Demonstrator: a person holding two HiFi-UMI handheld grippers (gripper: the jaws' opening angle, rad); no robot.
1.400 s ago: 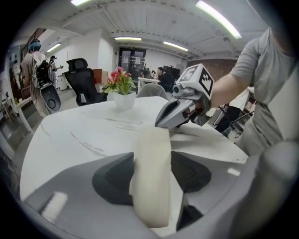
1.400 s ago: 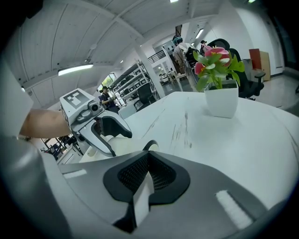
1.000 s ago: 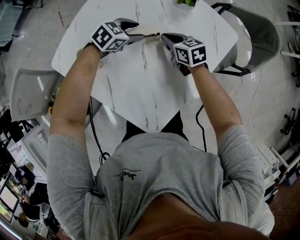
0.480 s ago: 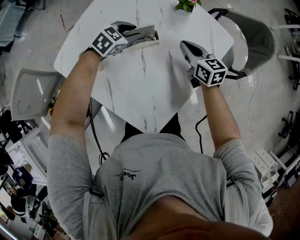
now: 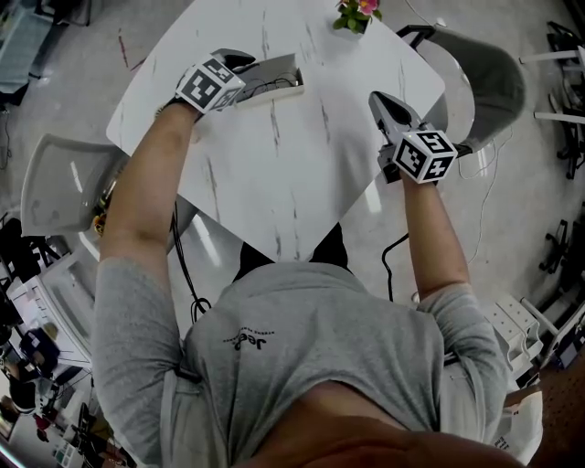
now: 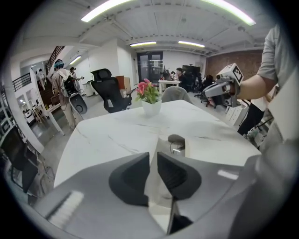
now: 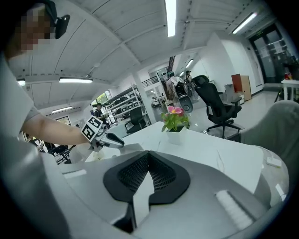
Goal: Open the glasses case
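Starting nearest: the white marble table [image 5: 302, 174] has its near corner at the person's body. The right gripper [image 7: 148, 155] is held up above the table's right edge, pads meeting with nothing between them, so it's closed and empty. The left gripper [image 6: 153, 157] is further out, over the far-left part of the table. Its jaws have just been closing and now stand nearly together, with a thin pale wall of the glasses case [image 5: 271, 75] pinched between the pads. Left has the case; right is well apart from it.

Key geometry: the case lies straight ahead of the left jaws. Its long axis runs away from that gripper toward the table's middle, roughly across the person. In the head view the grey lid looks raised off the paler base, so I judge the opening done or nearly done. If the right is needed again, it has to go leftward across the table to the case's free end. Left is the nearer hand by far.

View differences:
- The head view hides the left pads behind the marker cube [image 5: 210, 84].
- Only the left gripper view shows the clamped wall, plus a small shiny fitting [image 6: 176, 150] inside at the case's far end.
- Only the right gripper view shows its pads touching.

Beyond the case there's a flower pot [image 5: 355, 15] at the far edge, then a grey chair [image 5: 489, 78].
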